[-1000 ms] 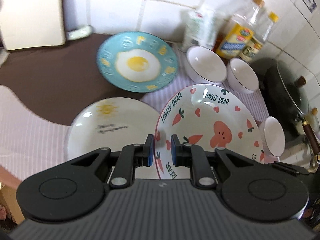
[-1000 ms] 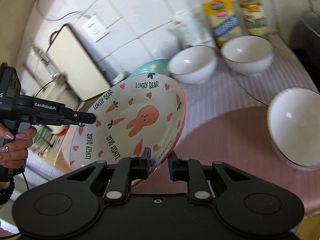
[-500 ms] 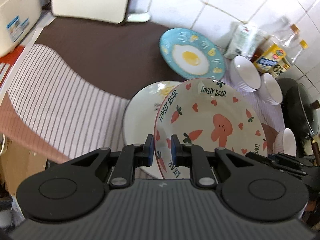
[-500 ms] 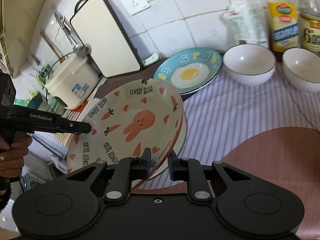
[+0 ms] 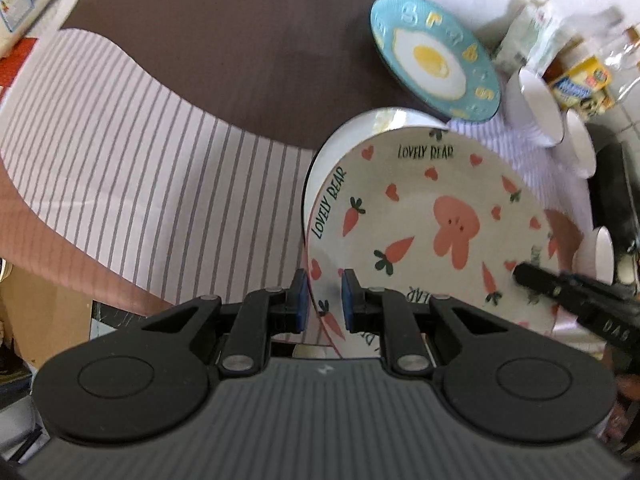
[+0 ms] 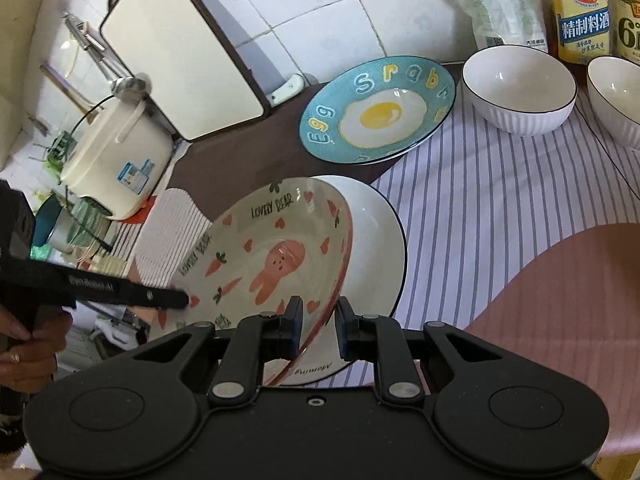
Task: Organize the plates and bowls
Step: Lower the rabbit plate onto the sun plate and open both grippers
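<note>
Left gripper and right gripper each clamping the rabbit plate's rim, tilted above a white plate, egg plate behind

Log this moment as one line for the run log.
left gripper: shut on bunny plate | right gripper: shut on bunny plate | over white plate

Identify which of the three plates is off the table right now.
The Lovely Bear rabbit plate, tilted above the white plate, gripped by both tongs; the blue egg plate lies flat further back.
</note>
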Available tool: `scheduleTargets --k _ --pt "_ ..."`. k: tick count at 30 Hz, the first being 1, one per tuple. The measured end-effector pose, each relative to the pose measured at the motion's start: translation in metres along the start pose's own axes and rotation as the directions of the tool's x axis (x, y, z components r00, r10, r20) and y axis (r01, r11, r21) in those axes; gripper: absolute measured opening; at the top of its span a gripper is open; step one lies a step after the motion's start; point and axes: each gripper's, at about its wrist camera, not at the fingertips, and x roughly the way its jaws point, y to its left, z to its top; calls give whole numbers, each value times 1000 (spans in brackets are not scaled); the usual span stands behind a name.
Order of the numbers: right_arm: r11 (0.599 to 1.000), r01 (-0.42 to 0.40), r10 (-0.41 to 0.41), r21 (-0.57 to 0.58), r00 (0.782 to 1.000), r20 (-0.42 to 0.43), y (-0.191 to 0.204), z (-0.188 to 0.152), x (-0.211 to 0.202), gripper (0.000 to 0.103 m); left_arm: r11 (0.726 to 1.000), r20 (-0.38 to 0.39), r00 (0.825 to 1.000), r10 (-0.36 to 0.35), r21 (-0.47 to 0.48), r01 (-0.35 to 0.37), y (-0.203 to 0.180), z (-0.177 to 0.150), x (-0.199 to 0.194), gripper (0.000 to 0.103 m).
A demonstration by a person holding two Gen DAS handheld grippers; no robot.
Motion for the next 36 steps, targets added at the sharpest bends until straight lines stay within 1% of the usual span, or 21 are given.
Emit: scheduleTargets --k 3,6,13,15,19,25,27,30,32,34,35,36 --pt "999 40 -40 14 999 -1 5 2 6 22 1000 -36 999 5 28 -4 2 1 10 15" --pt "997 78 -78 19 997 4 8 1 13 21 999 -55 999 1 47 2 4 5 16 15" --pt "987 158 -158 33 987 23 13 -5 27 20 994 -64 998 7 108 0 1 15 18 15" --pt "980 197 -198 14 980 27 17 -6 30 19 993 -82 997 5 115 5 0 18 20 15" --pt "969 246 -246 -7 969 34 19 -3 33 20 992 -101 995 -4 122 16 -2 19 26 15" --pt "944 323 -321 -69 946 47 28 -4 41 26 994 -91 996 -4 104 13 -2 20 28 15" --pt "928 357 -353 -105 934 54 33 -5 44 30 995 -93 996 -8 103 17 -1 21 29 15" --pt "894 410 -403 -181 912 74 43 -7 49 34 994 -90 996 -9 105 19 0 21 28 14" --pt "887 422 -418 -187 906 66 42 -7 51 35 994 -90 996 -12 104 21 1 21 26 14" --pt "885 424 -416 -190 906 81 40 -7 51 35 994 -91 996 -12 106 22 1 21 26 14" --pt "878 435 -425 -201 901 93 41 -8 52 35 994 -92 996 -12 107 22 2 21 25 14" --pt "865 454 -442 -216 891 103 42 -9 54 35 994 -89 996 -17 108 26 1 21 24 14"
